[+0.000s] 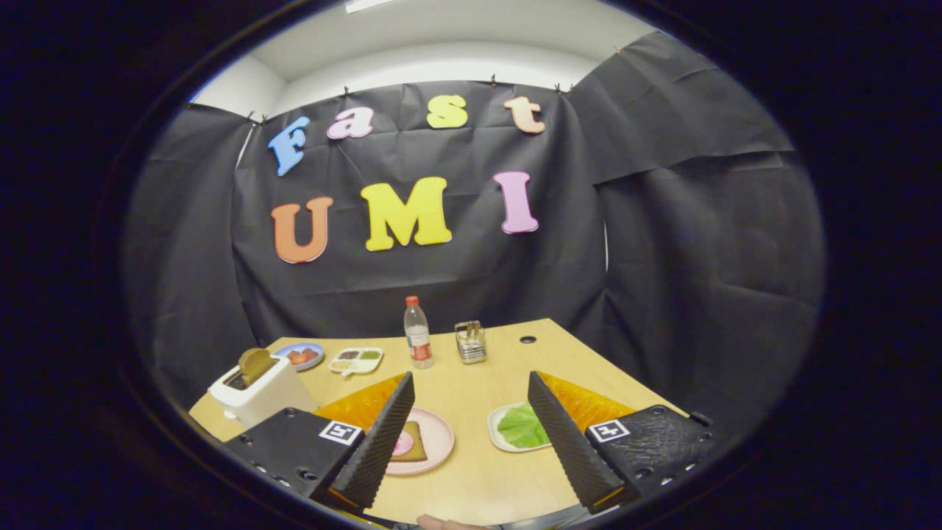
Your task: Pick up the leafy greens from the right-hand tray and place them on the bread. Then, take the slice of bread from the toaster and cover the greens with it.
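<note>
My hand-held gripper (471,449) hangs spread and empty; the leafy greens (522,427) lie in their tray (497,436) just ahead beside its right finger. Limp, light, tearable, I'd judge, so I'd pinch the bunched middle.

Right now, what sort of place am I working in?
Most likely a staged kitchen-style test booth: black cloth walls surround a wooden table set with a toaster, a bread plate and a tray of leafy greens. The claw hangs open above them.
</note>
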